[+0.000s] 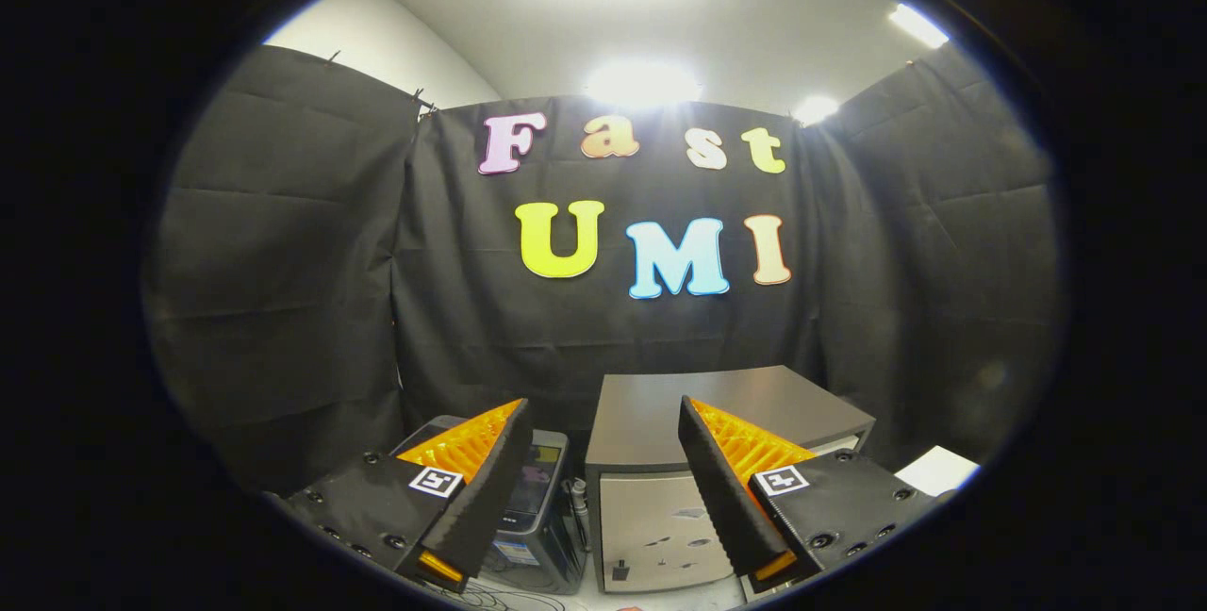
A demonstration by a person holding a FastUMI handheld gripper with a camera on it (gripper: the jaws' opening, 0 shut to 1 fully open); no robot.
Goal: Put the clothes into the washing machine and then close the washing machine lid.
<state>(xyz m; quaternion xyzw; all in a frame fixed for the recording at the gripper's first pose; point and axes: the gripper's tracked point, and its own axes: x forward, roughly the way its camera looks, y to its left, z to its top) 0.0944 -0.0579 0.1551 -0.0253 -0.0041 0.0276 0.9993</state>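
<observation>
Left to right: black cloth wall (283, 262), creased, hangs in panels around the booth. Left finger (471, 488) of the hand-held gripper (603, 488), ribbed pad face, wedge shape, square marker tag on its base. Behind that finger: small washing machine (542, 517), grey body, rounded corners, dark glossy lid on top, just beside the cabinet with a narrow gap between. Boxy cabinet (660, 517), flat dark matte top, pale front panel with small marks, square edges, sits between and beyond the fingers. Right finger overlaps the cabinet's right front. White flat sheet (938, 470) past it, far right. Hand-held gripper spread wide, holding nothing. Clothes: can't tell where. Open air above cabinet top.
</observation>
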